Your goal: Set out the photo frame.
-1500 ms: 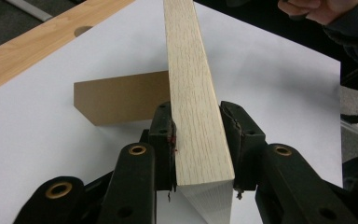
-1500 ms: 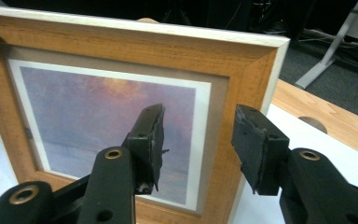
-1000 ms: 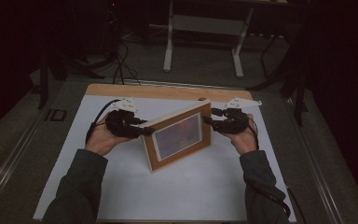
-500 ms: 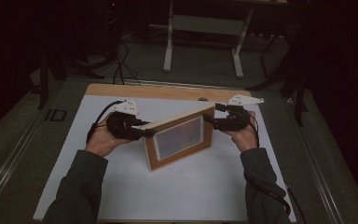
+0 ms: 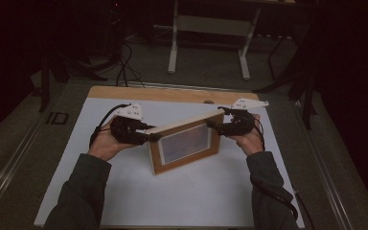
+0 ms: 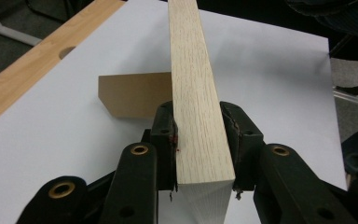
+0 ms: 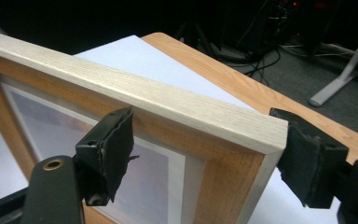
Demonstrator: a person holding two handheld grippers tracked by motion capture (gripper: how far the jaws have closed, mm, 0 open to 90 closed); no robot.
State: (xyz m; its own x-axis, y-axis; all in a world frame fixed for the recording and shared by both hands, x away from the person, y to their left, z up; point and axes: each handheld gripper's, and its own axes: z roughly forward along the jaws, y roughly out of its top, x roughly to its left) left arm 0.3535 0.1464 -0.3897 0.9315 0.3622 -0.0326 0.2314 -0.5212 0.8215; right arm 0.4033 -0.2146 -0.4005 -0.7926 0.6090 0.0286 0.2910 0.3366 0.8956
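Observation:
A wooden picture frame (image 5: 184, 143) stands upright on the white sheet (image 5: 124, 191), its glass facing the person. My left gripper (image 5: 149, 136) is shut on the frame's top left end; in the left gripper view both pads press the pale top rail (image 6: 198, 93). My right gripper (image 5: 215, 123) is at the top right corner. Its jaws have just been opening and now stand apart on either side of that corner (image 7: 242, 135), one pad (image 7: 109, 154) before the glass, the other pad (image 7: 307, 163) clear behind it.
The frame's brown back stand (image 6: 130, 95) lies against the sheet behind it. The wooden tabletop's far strip (image 5: 172, 93) has a small hole (image 5: 209, 101). Beyond the table are a white stand's legs (image 5: 208, 43) and floor cables (image 5: 122, 67).
The right gripper's jaws have spread apart and let go of the frame's right corner. The left gripper keeps its hold, and the frame and both hands stay where they were.

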